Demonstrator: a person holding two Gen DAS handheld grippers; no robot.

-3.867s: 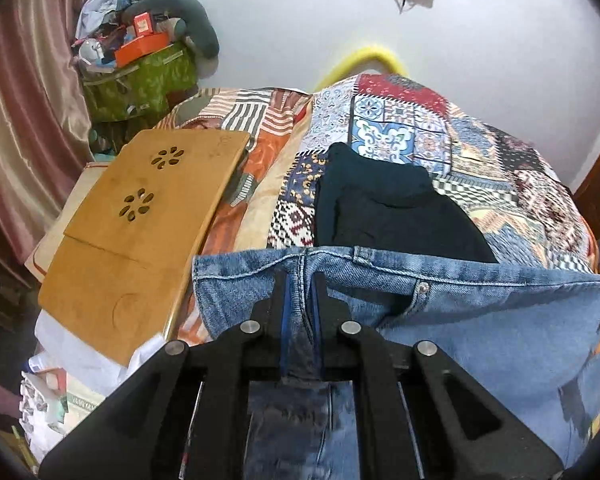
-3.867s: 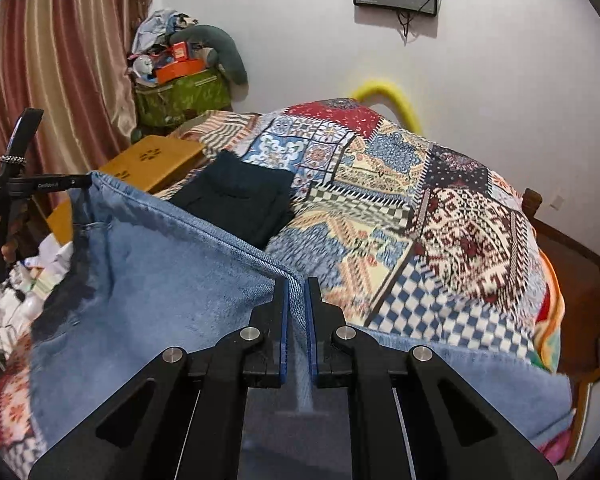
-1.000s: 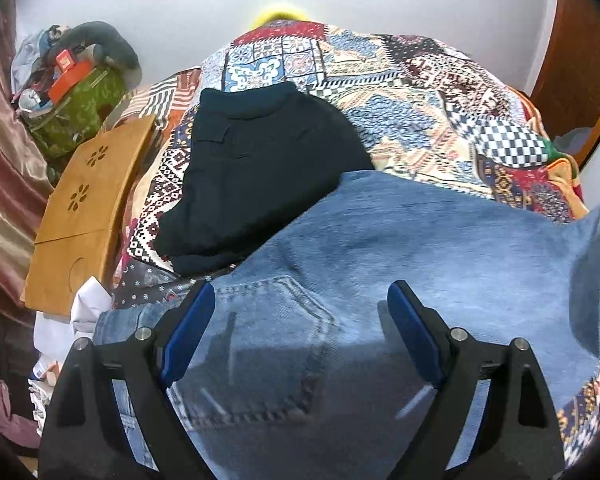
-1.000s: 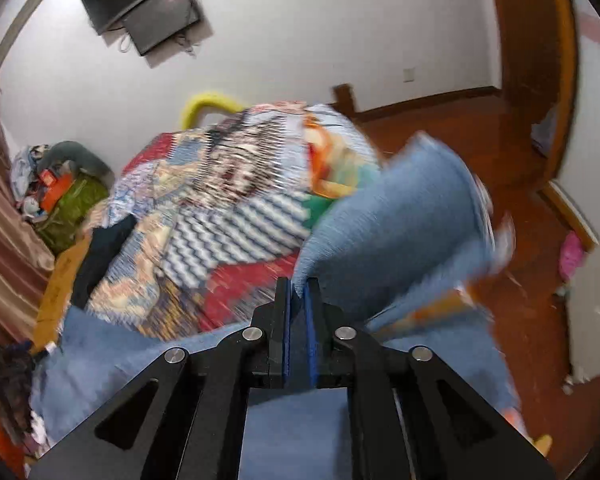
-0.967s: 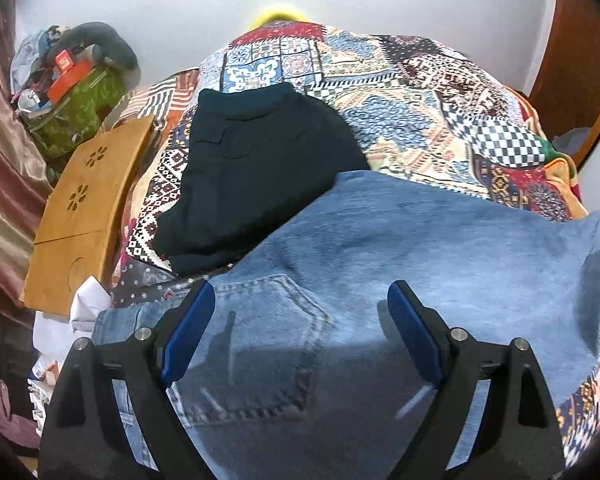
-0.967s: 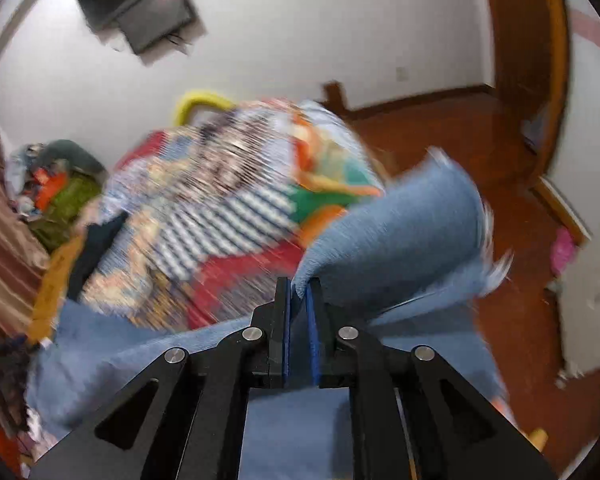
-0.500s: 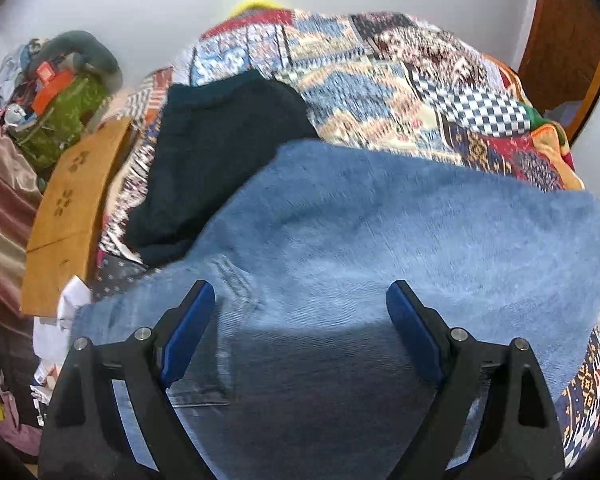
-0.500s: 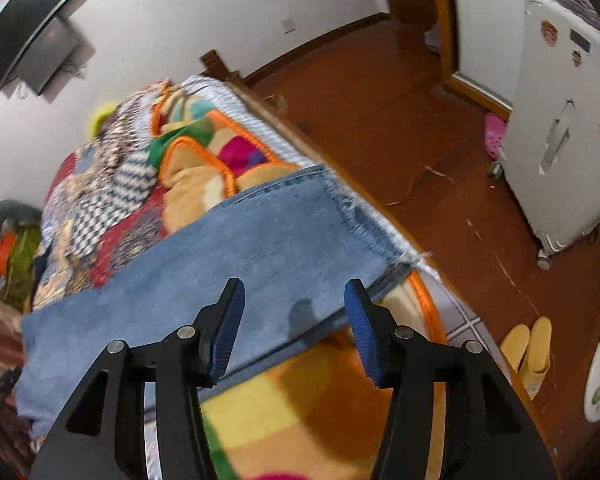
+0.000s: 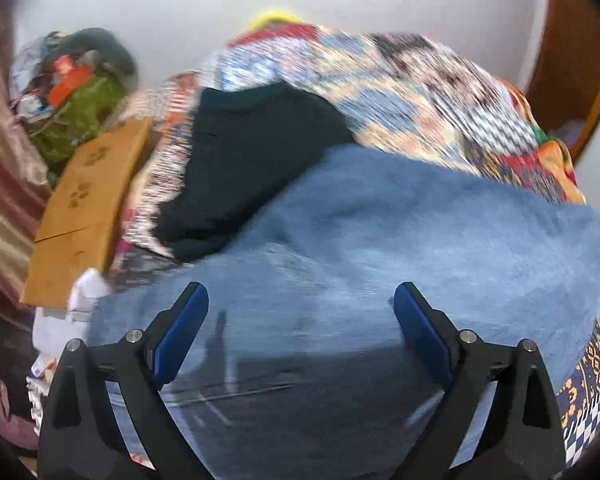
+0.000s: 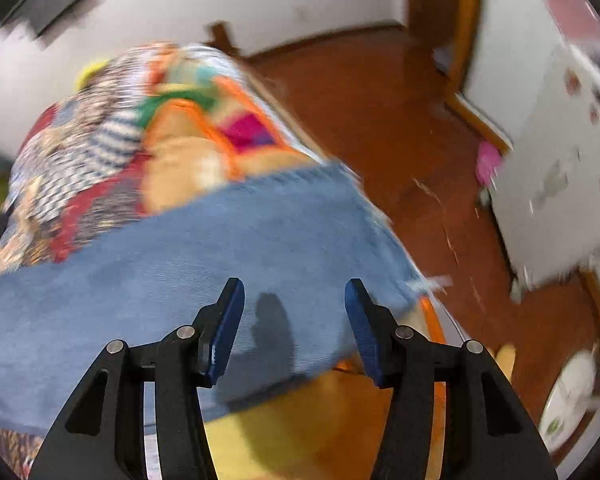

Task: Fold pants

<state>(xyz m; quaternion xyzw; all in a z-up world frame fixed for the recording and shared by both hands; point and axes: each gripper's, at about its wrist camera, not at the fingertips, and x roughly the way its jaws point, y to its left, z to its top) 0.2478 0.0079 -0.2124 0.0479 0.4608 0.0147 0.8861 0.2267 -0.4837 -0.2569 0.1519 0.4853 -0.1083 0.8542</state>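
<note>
two grippers: both hang over the pants, and neither has cloth between its pads.
left gripper (image 9: 301,308): jaws spread wide and have just been opening a little further; its blue pads (image 9: 182,322) sit clear of the denim below, nothing between them.
right gripper (image 10: 294,306): jaws partly apart after just opening from a pinch; only the gripper's own shadow lies on the cloth between the fingers, and the pads (image 10: 228,320) do not press on anything.
pants (image 9: 380,240): blue jeans laid flat across the near part of the bed, stretched side to side; in the right wrist view the pants (image 10: 180,264) end in a frayed hem close to the bed's edge above the floor.
pocket stitching: faint seam lines show low in the left wrist view, but the blur makes it hard to say just which part of the jeans this is.
quilt (image 9: 420,92): patchwork bedcover under the jeans, bare beyond them.
dark garment (image 9: 252,152): folded black piece on the quilt just past the pants, its near edge touching or slightly under the denim.
wooden tray (image 9: 84,204): leaning at the bed's left side, apart from the pants.
floor (image 10: 400,120): red-brown boards to the right of the bed.
white appliance (image 10: 560,184): stands on the floor, well apart from the bed.
</note>
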